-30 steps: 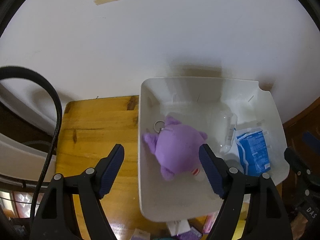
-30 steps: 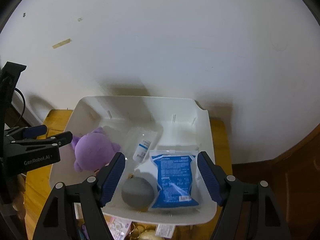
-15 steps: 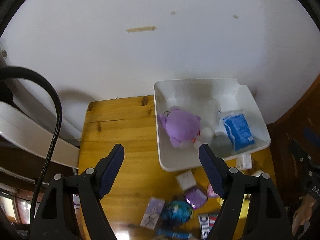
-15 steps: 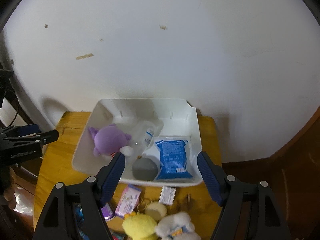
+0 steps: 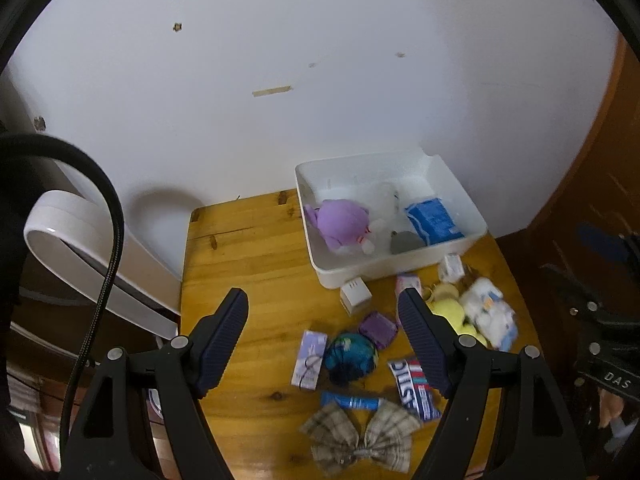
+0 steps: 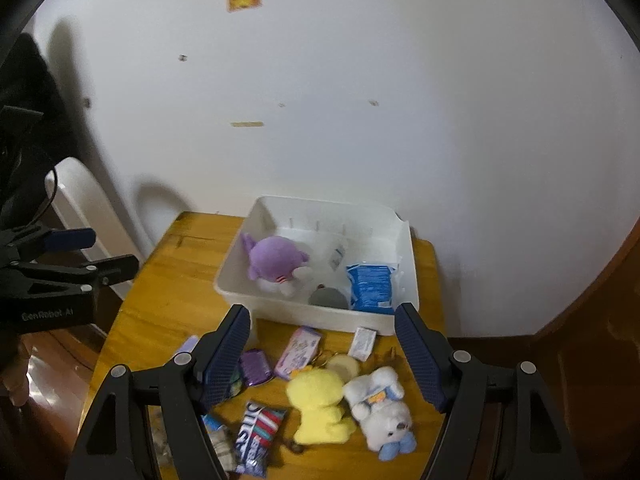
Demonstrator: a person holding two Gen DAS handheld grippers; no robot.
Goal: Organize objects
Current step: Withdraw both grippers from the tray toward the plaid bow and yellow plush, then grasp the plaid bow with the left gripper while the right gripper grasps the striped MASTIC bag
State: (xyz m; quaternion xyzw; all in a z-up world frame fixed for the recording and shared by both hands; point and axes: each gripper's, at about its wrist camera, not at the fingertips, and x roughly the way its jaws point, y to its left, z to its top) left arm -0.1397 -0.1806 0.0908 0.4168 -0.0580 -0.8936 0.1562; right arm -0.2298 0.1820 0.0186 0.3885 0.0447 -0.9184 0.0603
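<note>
Right wrist view: both grippers gape empty; just before the white bin (image 6: 320, 316), the yellow plush (image 6: 318, 408) looks soft, light, probably best pinched mid-body.

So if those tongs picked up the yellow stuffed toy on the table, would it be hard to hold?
Probably not. The yellow stuffed toy looks plush, so it would likely squash between the pads rather than slip. It seems light for its bulk. Lying flat on the wooden table, it is unlikely to roll.
</note>
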